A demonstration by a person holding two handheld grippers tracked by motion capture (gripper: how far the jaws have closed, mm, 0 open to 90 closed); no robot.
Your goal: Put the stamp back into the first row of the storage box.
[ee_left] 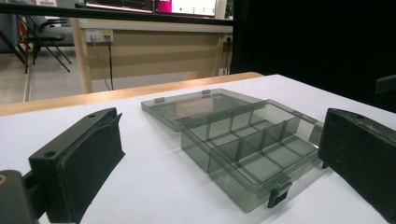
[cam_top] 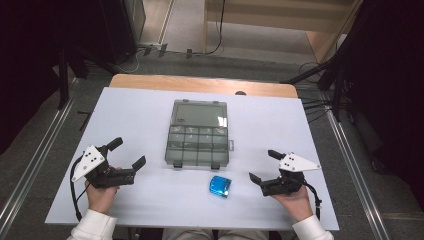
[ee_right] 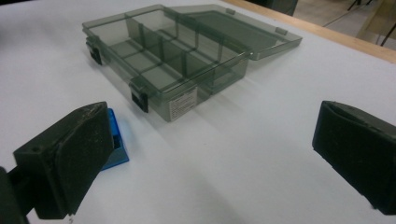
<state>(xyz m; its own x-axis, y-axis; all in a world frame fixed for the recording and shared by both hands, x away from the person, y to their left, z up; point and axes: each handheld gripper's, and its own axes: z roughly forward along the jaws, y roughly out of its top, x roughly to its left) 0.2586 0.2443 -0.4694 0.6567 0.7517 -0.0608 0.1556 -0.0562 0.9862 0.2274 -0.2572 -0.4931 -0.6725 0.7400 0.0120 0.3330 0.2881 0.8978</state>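
1. Work has not really begun: the small shiny blue plastic object lies alone on the table, and nobody is holding it.
2. It sits near the front edge, just in front of the smoky grey see-through plastic box with many little compartments, a bit to the right of the middle.
3. The box is open. Its flat lid lies back on the far side, and every compartment I can see looks empty.
4. The right gripper rests low, to the right of the blue object. Its black jaws stand wide apart with nothing between them.
5. In the right gripper view, the blue object peeks out just behind the jaw at that view's left.
6. The left gripper waits to the left of the box. Its jaws are spread wide too and grip nothing.
7. I think the next move is for the right gripper to slide over to the blue object, put one jaw on each side, and squeeze gently. The object looks smooth, so it may slip.
8. Then it probably goes into one compartment of the box.
9. The table has a plain white top with a light wooden strip along the far edge.
10. The room has a grey floor, dark sides, and a pale wooden desk farther back.
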